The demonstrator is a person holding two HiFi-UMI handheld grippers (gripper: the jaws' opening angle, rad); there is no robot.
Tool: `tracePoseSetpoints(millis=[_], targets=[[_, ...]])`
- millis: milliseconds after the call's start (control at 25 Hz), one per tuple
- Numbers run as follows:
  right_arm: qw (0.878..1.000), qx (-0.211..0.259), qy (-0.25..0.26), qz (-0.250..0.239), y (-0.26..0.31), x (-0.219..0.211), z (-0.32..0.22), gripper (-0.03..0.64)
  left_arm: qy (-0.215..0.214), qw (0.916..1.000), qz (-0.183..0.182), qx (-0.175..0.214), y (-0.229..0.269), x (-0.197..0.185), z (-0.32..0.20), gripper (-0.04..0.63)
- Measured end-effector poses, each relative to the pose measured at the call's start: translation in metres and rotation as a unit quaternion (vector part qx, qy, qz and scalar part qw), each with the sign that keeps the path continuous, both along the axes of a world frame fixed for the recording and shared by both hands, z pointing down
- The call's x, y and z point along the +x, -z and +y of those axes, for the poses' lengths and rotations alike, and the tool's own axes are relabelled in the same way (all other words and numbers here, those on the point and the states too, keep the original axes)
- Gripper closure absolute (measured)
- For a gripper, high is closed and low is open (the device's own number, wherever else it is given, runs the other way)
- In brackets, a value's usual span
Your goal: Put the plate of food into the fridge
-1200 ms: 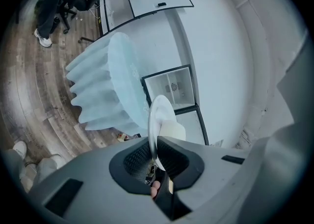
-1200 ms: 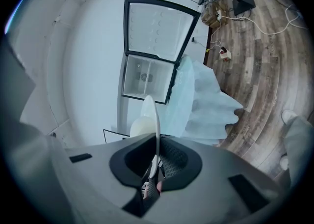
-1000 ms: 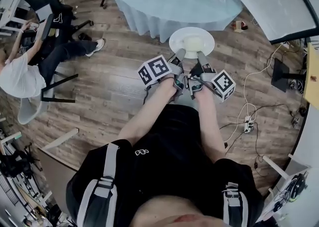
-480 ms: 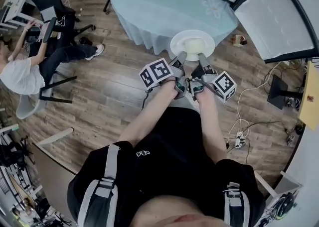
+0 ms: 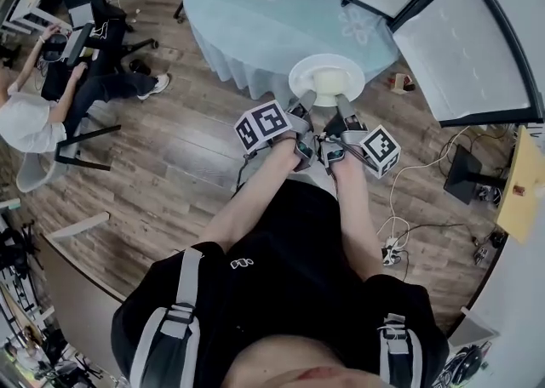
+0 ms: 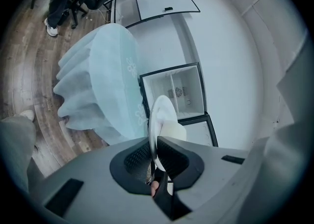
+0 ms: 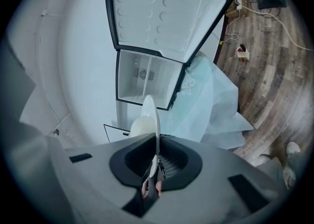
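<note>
Fridge (image 5: 464, 46) is hanging open up at my 1 o'clock, door swung wide. The round table (image 5: 255, 12) with the pale blue cloth fills 11 to 12. I've got the white plate (image 5: 300, 73) held out in front of me at 12, near the table's edge and well short of the fridge. There's a pale lump of food (image 5: 329, 80) on it, maybe a bun, hard to say. My left gripper (image 5: 301, 104) is pinching the rim at the plate's 7 o'clock, and my right gripper (image 5: 344, 105) is pinching it at 5.
</note>
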State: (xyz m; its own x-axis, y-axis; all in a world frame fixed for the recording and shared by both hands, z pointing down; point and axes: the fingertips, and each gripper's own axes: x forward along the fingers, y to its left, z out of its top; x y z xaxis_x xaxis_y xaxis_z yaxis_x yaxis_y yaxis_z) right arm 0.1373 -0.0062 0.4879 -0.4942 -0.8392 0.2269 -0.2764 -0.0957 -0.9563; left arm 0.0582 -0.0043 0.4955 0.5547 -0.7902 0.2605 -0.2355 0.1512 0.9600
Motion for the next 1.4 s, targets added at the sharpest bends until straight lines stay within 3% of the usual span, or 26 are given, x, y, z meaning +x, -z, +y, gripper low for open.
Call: tracePoseSetpoints(millis=[320, 520, 880, 1080, 1400], targets=[[0.999, -0.031, -0.033, -0.005, -0.025, 0.022, -0.039, 0.591, -0.039, 0.9988, -0.002, -0.029, -0.023, 0.022, -0.045, 0.571], [0.999, -0.029, -0.043, -0.012, -0.025, 0.02, -0.084, 0.591, -0.048, 0.9984, -0.009, -0.027, -0.022, 0.02, -0.091, 0.572], [0.998, -0.031, -0.039, -0.034, -0.031, -0.016, -0.166, 0.59, -0.046, 0.9981, -0.025, -0.032, -0.025, -0.014, -0.172, 0.574], [0.999, -0.031, -0.032, -0.021, -0.026, -0.038, -0.197, 0.589, -0.039, 0.9985, -0.01, -0.038, -0.024, -0.036, -0.205, 0.575], [0.997, -0.011, -0.071, 0.014, -0.016, -0.022, -0.236, 0.589, -0.087, 0.9959, 0.017, -0.018, -0.016, -0.02, -0.249, 0.578]])
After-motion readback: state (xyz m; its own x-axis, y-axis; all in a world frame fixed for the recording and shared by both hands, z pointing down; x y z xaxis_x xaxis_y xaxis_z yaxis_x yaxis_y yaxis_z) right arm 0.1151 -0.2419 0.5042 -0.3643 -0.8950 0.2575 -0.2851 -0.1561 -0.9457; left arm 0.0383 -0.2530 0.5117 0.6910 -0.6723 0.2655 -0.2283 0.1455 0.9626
